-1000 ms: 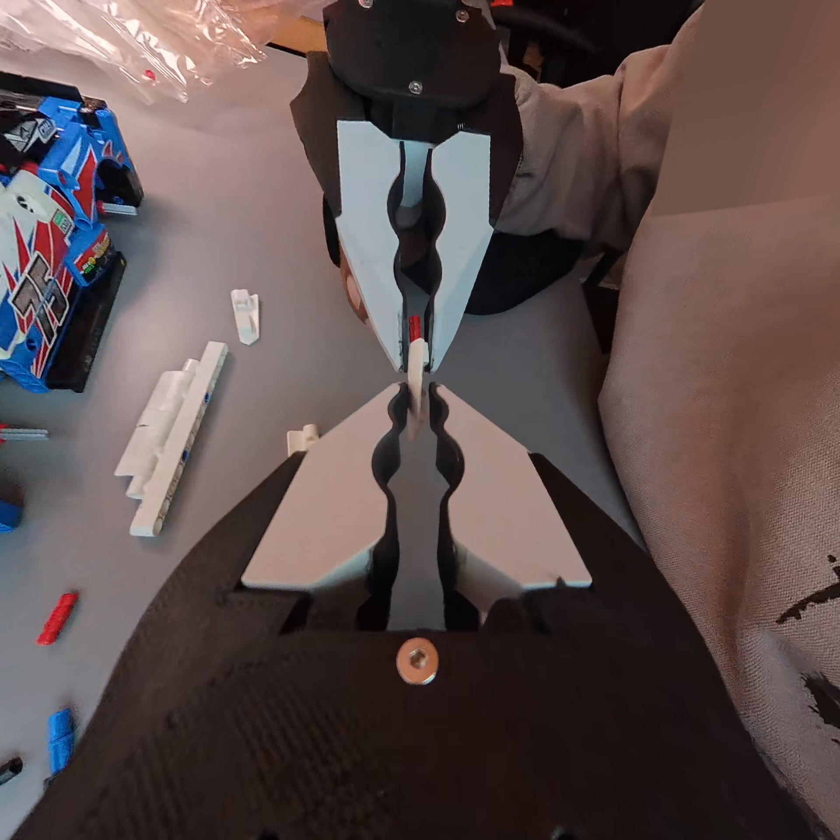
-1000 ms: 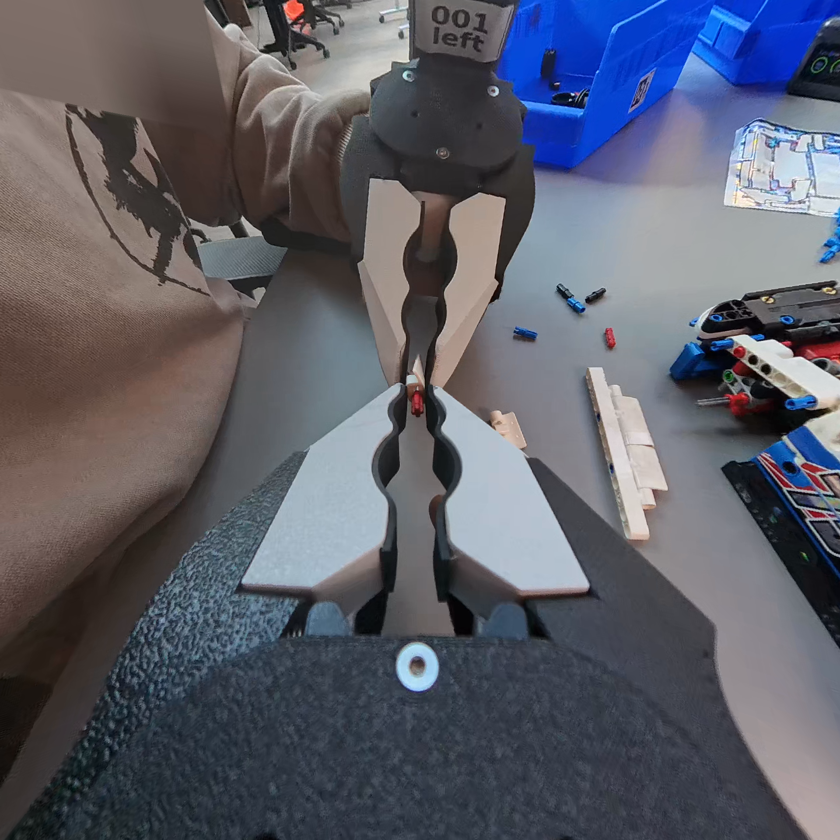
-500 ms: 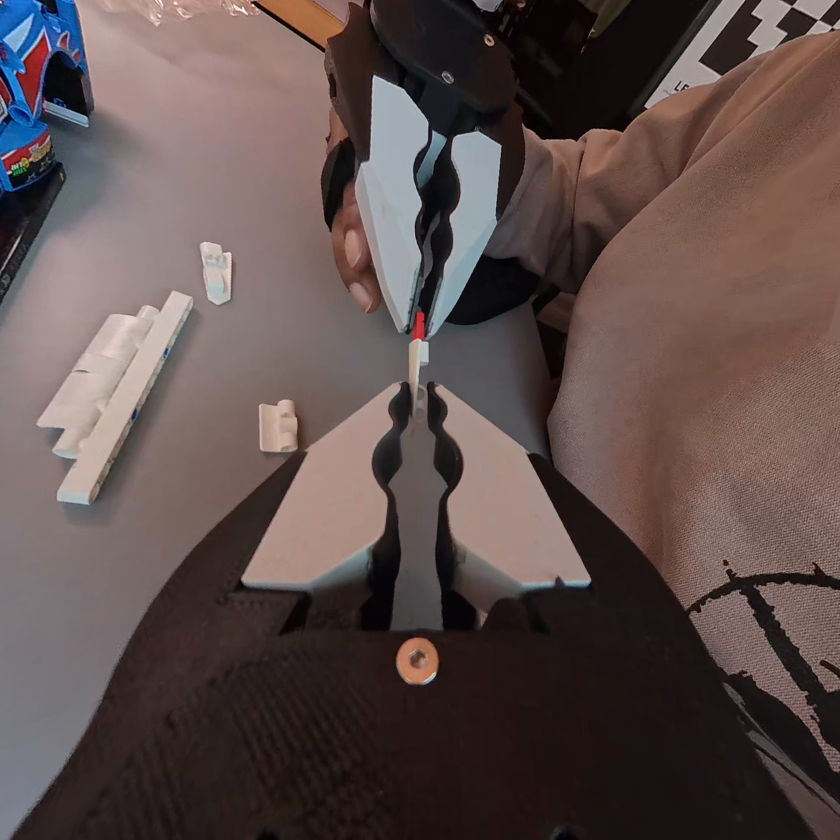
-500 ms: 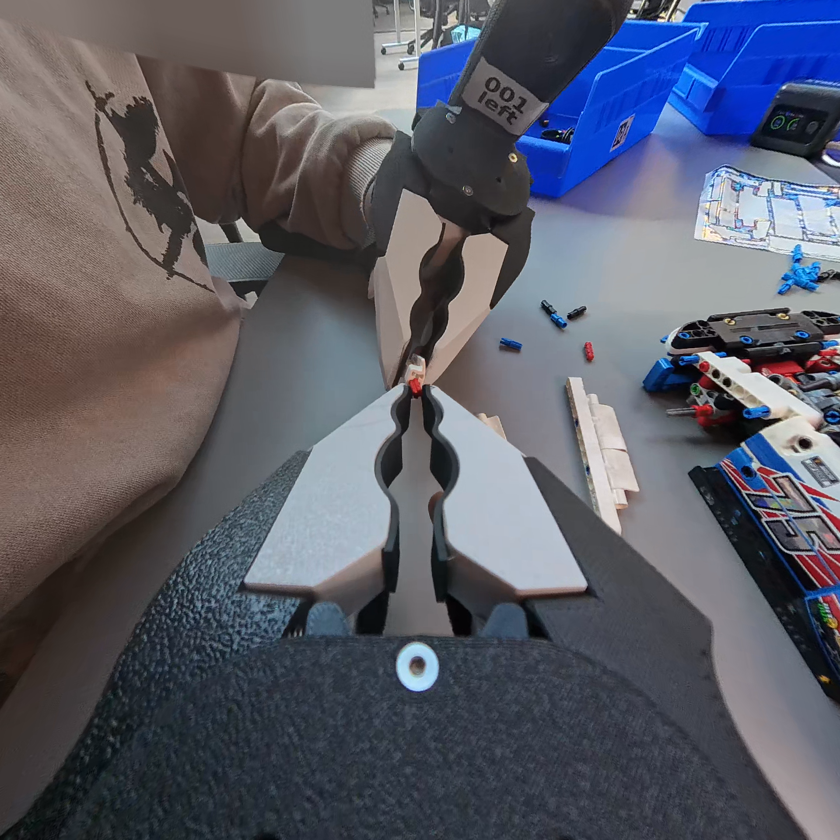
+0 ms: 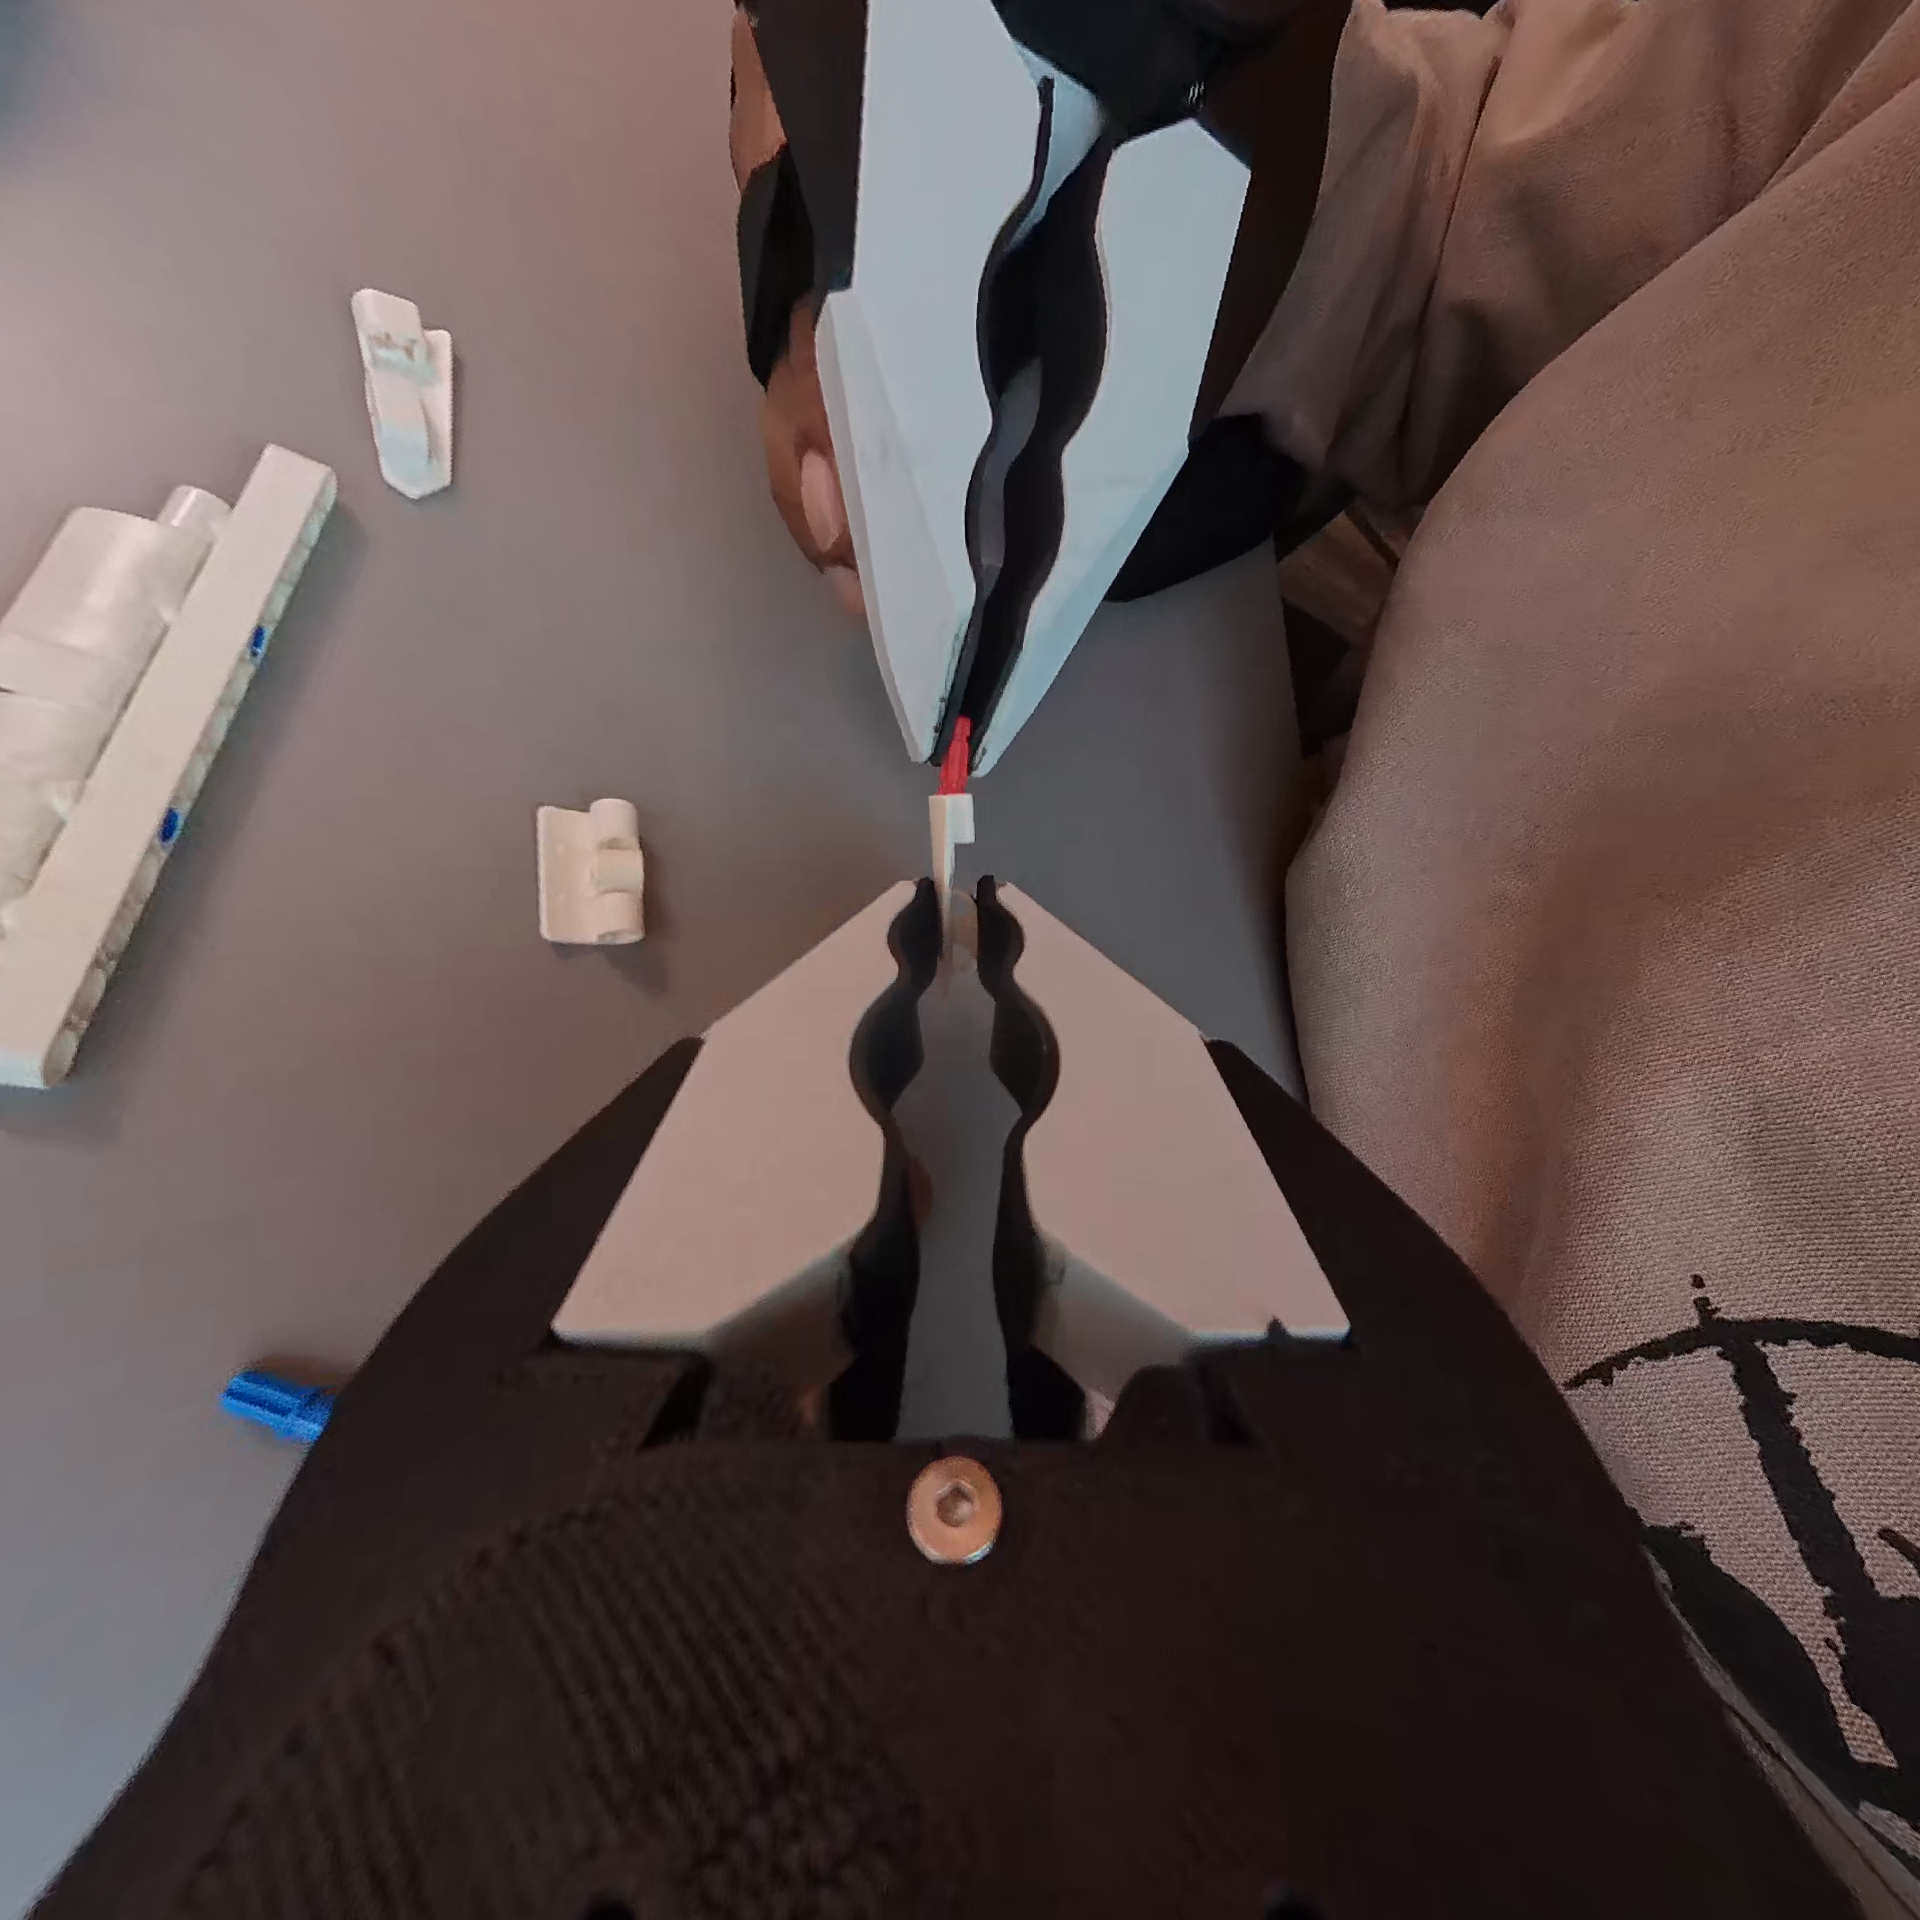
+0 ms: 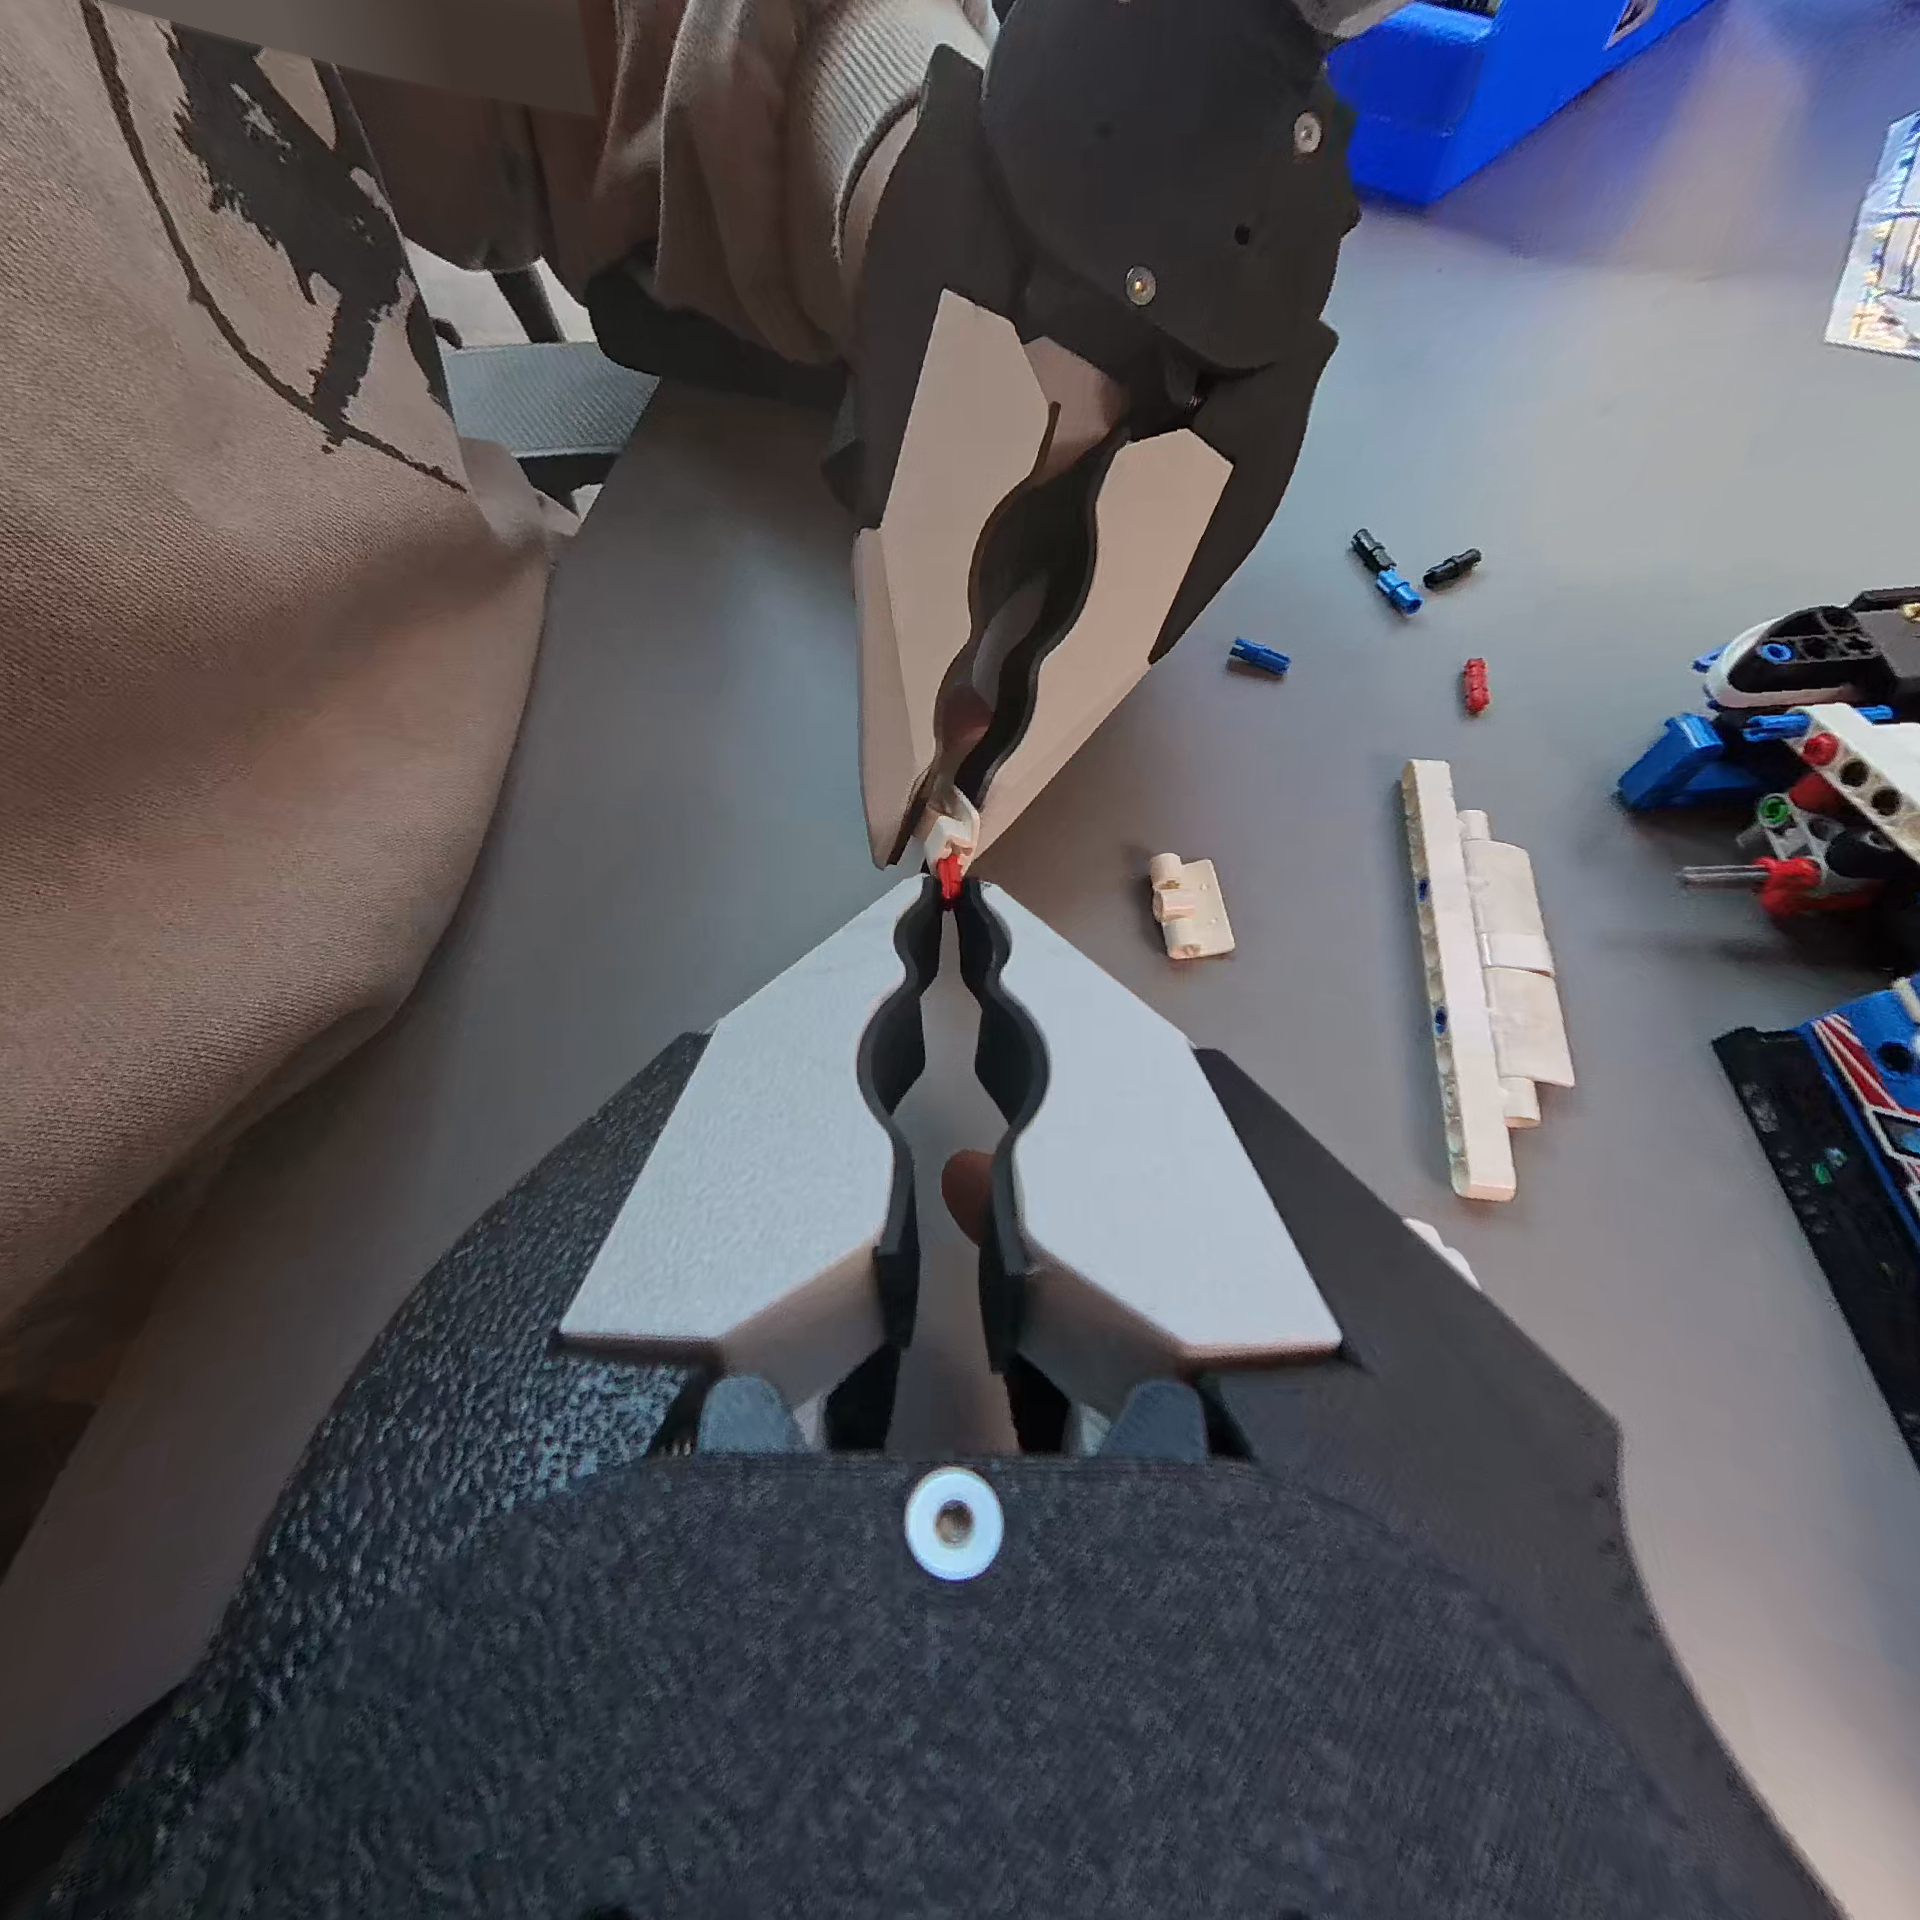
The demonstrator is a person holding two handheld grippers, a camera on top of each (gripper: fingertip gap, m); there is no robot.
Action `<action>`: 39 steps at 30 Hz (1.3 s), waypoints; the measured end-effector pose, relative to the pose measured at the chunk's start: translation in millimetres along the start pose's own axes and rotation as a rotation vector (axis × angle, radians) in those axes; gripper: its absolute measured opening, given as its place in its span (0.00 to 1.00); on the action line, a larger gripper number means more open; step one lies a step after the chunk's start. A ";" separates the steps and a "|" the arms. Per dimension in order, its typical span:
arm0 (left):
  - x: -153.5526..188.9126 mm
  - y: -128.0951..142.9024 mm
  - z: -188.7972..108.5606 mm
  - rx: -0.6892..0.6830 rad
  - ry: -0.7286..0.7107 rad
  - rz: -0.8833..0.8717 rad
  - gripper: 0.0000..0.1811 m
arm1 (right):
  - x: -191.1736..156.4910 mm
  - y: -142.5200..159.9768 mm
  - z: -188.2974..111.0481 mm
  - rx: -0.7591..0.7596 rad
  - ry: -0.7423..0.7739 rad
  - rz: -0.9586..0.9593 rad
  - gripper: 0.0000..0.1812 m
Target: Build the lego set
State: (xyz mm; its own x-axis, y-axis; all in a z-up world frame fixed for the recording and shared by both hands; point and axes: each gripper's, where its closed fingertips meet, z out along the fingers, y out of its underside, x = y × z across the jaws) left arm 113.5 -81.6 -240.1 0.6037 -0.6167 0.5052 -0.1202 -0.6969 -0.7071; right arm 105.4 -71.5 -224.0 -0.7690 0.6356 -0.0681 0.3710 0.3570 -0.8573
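The left gripper (image 5: 953, 883) pinches a small white plastic lego piece (image 5: 950, 831) at its tips, held above the grey table (image 5: 520, 208). The right gripper (image 6: 948, 883) is clamped on a short red lego pin (image 6: 948, 871), whose far end meets that white piece. On the table just beside them lies a small white hinge-like piece (image 6: 1190, 902), then a long white holed beam assembly (image 6: 1475, 966), with scattered blue, black and red pins (image 6: 1257, 657) and the blue car model (image 6: 1829, 748) beyond.

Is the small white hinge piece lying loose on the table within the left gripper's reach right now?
Probably not yet: the left gripper is shut on a white piece. The path to the hinge piece looks clear, but it must let go first.
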 end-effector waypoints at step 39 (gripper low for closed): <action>-4.6 -15.3 -6.9 0.125 0.062 -0.144 0.03 | 19.6 -20.4 -11.5 0.135 0.144 0.019 0.00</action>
State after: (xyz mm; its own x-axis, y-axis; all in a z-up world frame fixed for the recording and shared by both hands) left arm 107.1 -70.6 -228.2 0.5577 -0.5378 0.6323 0.0647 -0.7312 -0.6790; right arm 88.8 -58.5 -202.0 -0.6770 0.7358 -0.0194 0.3041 0.2556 -0.9177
